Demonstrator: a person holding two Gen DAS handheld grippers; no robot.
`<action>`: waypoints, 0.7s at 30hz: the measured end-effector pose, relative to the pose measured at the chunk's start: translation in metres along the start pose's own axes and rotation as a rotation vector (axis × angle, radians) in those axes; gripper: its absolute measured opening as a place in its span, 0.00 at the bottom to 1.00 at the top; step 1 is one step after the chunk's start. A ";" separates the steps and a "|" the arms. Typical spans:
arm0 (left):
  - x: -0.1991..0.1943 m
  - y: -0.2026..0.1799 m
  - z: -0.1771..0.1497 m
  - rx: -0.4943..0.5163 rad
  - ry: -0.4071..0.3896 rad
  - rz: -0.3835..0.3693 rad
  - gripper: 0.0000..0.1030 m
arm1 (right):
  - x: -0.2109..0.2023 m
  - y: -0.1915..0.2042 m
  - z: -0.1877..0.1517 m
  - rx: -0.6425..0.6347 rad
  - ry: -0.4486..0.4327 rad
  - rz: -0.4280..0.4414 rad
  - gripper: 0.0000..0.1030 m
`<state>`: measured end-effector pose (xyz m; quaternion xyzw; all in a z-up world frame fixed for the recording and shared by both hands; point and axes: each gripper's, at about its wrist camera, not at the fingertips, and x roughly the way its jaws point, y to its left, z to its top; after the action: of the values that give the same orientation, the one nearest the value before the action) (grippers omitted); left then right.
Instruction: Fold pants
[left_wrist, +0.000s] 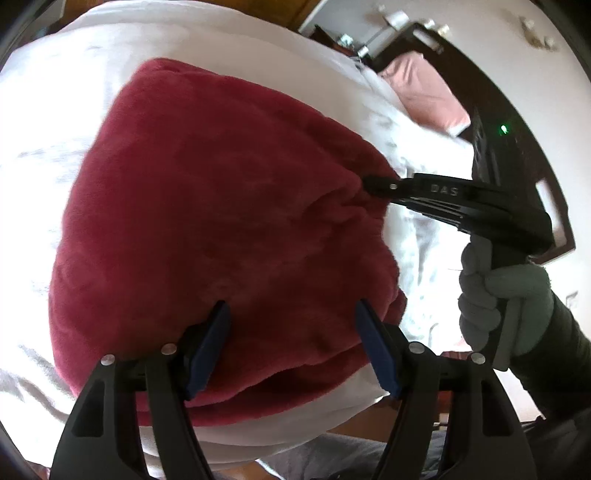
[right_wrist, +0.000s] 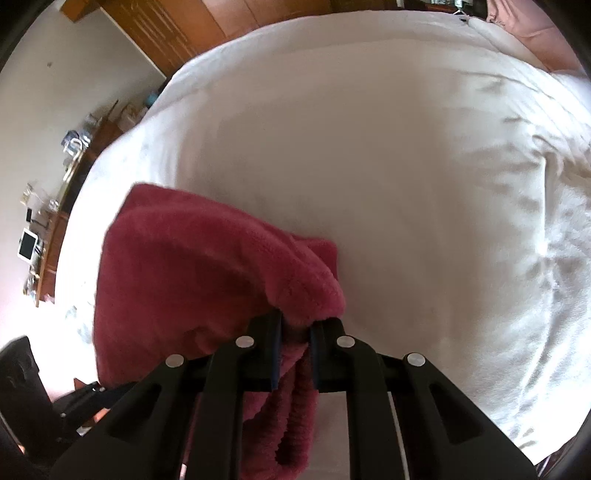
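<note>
Right tool (right_wrist: 295, 334): pinched a bunched edge of the red pants (right_wrist: 192, 266).
Left tool (left_wrist: 291, 332): spread, straddling the pants' near edge.
Progress: pants lay as a compact pad on the bed (right_wrist: 369, 147); likely a last fold remained.

The pants (left_wrist: 221, 206) are dark red, fluffy fleece. They lie bunched on the white bed (right_wrist: 369, 147), one edge lifted.

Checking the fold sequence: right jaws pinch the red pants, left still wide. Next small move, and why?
Probably close the left gripper on the near edge of the red pants. Its jaws stand open over the fabric without pinching, while the right gripper is shut on a bunched edge. With both edges held, the pants could be lifted evenly off the white bedding for the fold.
</note>
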<state>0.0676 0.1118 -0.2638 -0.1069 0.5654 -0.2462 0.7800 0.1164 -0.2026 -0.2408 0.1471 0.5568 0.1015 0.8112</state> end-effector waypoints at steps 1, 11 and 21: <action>0.003 -0.001 -0.001 0.006 0.010 0.001 0.69 | 0.000 0.000 -0.001 0.007 0.003 0.017 0.14; 0.000 -0.005 0.005 0.032 0.028 -0.028 0.69 | -0.049 0.014 -0.040 0.021 0.034 0.221 0.42; -0.033 0.021 0.008 -0.026 -0.047 0.015 0.69 | -0.005 0.046 -0.071 -0.038 0.156 0.206 0.25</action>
<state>0.0726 0.1456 -0.2430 -0.1184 0.5511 -0.2302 0.7933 0.0485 -0.1527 -0.2440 0.1799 0.5983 0.2060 0.7532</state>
